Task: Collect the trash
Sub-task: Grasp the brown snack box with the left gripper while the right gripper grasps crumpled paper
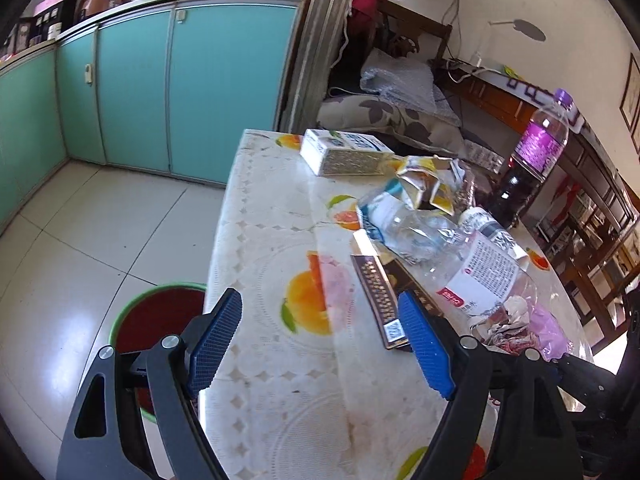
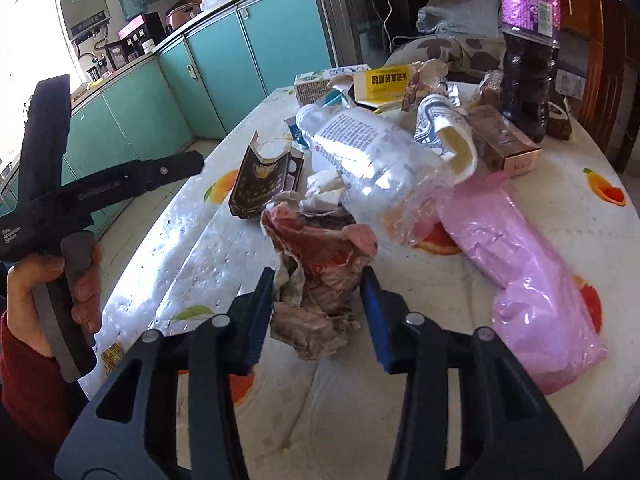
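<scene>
The right tool (image 2: 318, 292) stands narrowed around the crumpled reddish-grey paper wad (image 2: 320, 264) lying on the round table with the fruit-print plastic cover (image 2: 460, 420); both blue pads appear to touch the wad's sides, though how firmly they press is hard to make out; the wad's near end is partly hidden between the fingers. The left tool (image 1: 320, 328) hangs wide and empty over the table's near edge; in the right wrist view only its black body and the hand (image 2: 52, 280) gripping it show, the sleeve cut off by the frame. One green-rimmed red bin (image 1: 160, 316) stands on the floor beside the table, half hidden behind the left tool's finger. Counted on the table: two clear crushed plastic bottles (image 2: 372, 152), overlapping so that their outlines blur; one upright purple-labelled bottle of dark liquid (image 1: 536, 152), its cap cut off in the right wrist view; one dark torn cigarette packet (image 2: 264, 180); one pink plastic bag (image 2: 524, 292); several cartons behind, number uncertain.
</scene>
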`<state>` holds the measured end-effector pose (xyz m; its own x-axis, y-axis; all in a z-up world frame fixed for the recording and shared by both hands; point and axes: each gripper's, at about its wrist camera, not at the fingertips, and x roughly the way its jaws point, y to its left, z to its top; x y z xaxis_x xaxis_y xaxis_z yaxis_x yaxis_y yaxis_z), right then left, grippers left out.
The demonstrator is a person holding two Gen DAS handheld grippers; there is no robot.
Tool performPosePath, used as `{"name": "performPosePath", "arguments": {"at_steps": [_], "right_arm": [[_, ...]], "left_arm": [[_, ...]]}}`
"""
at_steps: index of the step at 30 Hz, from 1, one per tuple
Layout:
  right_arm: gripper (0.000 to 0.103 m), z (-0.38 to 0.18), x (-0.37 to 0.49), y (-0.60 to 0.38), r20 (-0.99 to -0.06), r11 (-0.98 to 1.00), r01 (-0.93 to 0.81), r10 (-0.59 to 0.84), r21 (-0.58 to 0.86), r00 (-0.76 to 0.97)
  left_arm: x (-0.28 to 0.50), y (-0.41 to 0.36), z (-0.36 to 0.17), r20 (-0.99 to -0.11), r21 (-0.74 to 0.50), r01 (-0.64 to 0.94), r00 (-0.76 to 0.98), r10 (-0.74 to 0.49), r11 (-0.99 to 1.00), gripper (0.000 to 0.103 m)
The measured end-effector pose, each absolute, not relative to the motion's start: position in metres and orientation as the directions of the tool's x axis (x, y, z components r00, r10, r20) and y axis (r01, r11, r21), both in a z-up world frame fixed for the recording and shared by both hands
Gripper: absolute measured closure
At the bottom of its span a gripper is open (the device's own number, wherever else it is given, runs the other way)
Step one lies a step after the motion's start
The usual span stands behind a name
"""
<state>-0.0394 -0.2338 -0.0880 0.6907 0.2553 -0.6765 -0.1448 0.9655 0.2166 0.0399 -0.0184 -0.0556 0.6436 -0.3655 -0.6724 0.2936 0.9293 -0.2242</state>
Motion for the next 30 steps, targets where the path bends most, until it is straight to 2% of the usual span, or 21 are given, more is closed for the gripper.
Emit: {"name": "performPosePath", "arguments": {"at_steps": [6,10,11,13,16,17,18,25,30], "right_arm": [[0.060,-0.083,-0.059,-0.250,-0.651,0.986,-0.089,0.158,0.138,0.742],[0.060,-0.085,-0.065,-0.258,-0.648,0.985,-0.080,0.160,0.151,0.744],[0.060,-0.085,-0.065,-0.260,-0.648,0.985,-0.077,0.161,0.156,0.745],[0.059,-0.085,-0.064,-0.262,-0.646,0.984,-0.072,0.161,0.163,0.746],[0.059,-0.086,-0.063,-0.261,-0.647,0.983,-0.069,0.162,0.168,0.745],[0.059,-0.086,-0.063,-0.259,-0.647,0.984,-0.068,0.162,0.168,0.745],[0.059,-0.086,-0.062,-0.258,-0.646,0.984,-0.068,0.161,0.167,0.746],[0.059,-0.075,-0.059,-0.246,-0.620,0.982,-0.072,0.166,0.174,0.767],[0.059,-0.066,-0.058,-0.228,-0.610,0.983,-0.096,0.175,0.159,0.773]], "left_arm": [[0.063,-0.053,-0.071,-0.725,-0.227,0.304,0.582,-0.368,0.925,0.027],[0.072,-0.069,-0.081,-0.742,-0.247,0.324,0.543,-0.393,0.913,0.035],[0.071,-0.072,-0.081,-0.736,-0.233,0.331,0.554,-0.388,0.914,0.038],[0.069,-0.072,-0.081,-0.724,-0.258,0.356,0.544,-0.424,0.898,0.060],[0.068,-0.066,-0.080,-0.709,-0.291,0.355,0.543,-0.450,0.888,0.081],[0.068,-0.064,-0.081,-0.703,-0.315,0.358,0.534,-0.470,0.879,0.082],[0.069,-0.061,-0.082,-0.700,-0.332,0.356,0.528,-0.481,0.874,0.089],[0.060,-0.029,-0.078,-0.663,-0.384,0.307,0.564,-0.492,0.871,0.090],[0.050,-0.009,-0.058,-0.625,-0.309,0.284,0.658,-0.419,0.908,0.090]]}}
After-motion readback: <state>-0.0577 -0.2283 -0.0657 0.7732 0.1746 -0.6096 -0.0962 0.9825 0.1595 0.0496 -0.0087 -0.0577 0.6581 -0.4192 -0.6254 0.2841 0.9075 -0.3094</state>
